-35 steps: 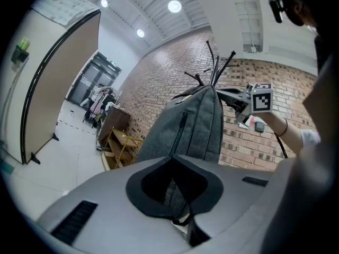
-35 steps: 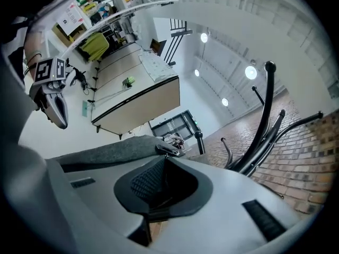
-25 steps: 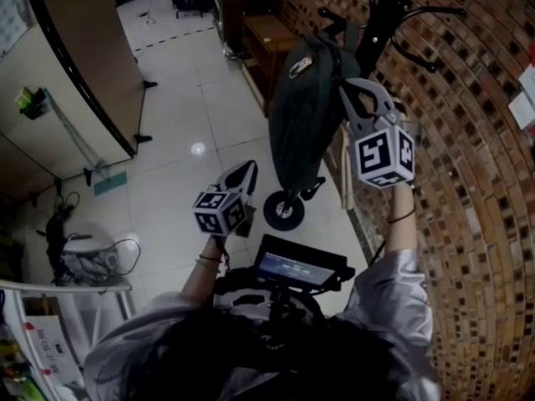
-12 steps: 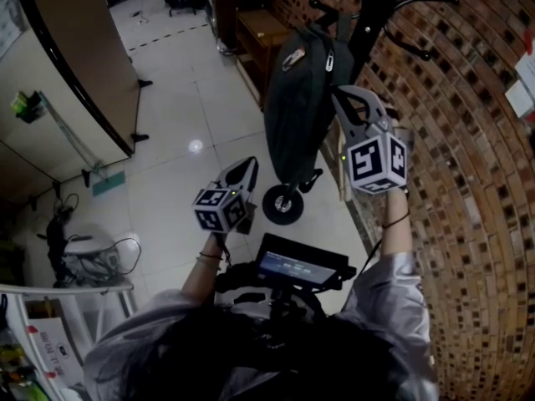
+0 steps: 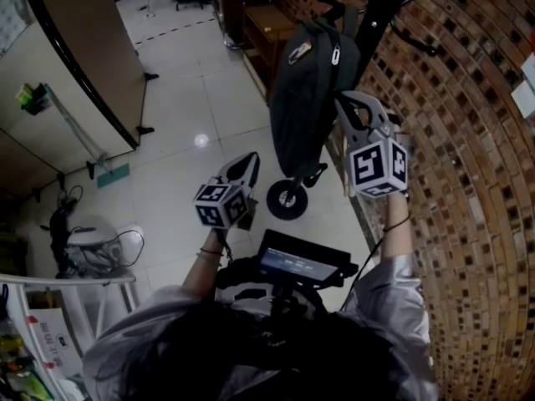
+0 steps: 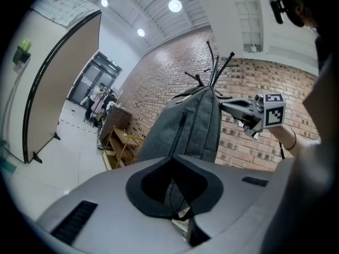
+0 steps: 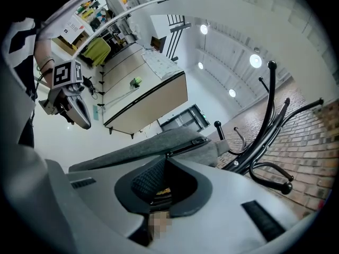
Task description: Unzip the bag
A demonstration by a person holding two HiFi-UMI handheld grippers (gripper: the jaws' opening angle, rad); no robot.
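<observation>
A dark grey backpack [image 5: 305, 107] hangs from a black coat stand [image 5: 376, 15] in front of a brick wall. My right gripper [image 5: 344, 100] is against the bag's right side. In the right gripper view its jaws [image 7: 167, 155] close on the zipper line of the bag [image 7: 137, 151], with a small dark zipper pull at the tips. My left gripper [image 5: 244, 165] hangs lower and to the left, apart from the bag, shut with nothing in it. From the left gripper view the bag [image 6: 190, 126] is straight ahead, with a closed front zipper.
A small black wheel [image 5: 286, 199] stands on the tiled floor below the bag. A wooden shelf [image 5: 267, 32] is against the brick wall [image 5: 468, 182] behind it. A large tan partition [image 5: 84, 57] fills the left. A screen device [image 5: 297, 266] sits at the person's chest.
The right gripper keeps its place at the bag's side and the left gripper hangs where it was. The picture has only shifted slightly.
</observation>
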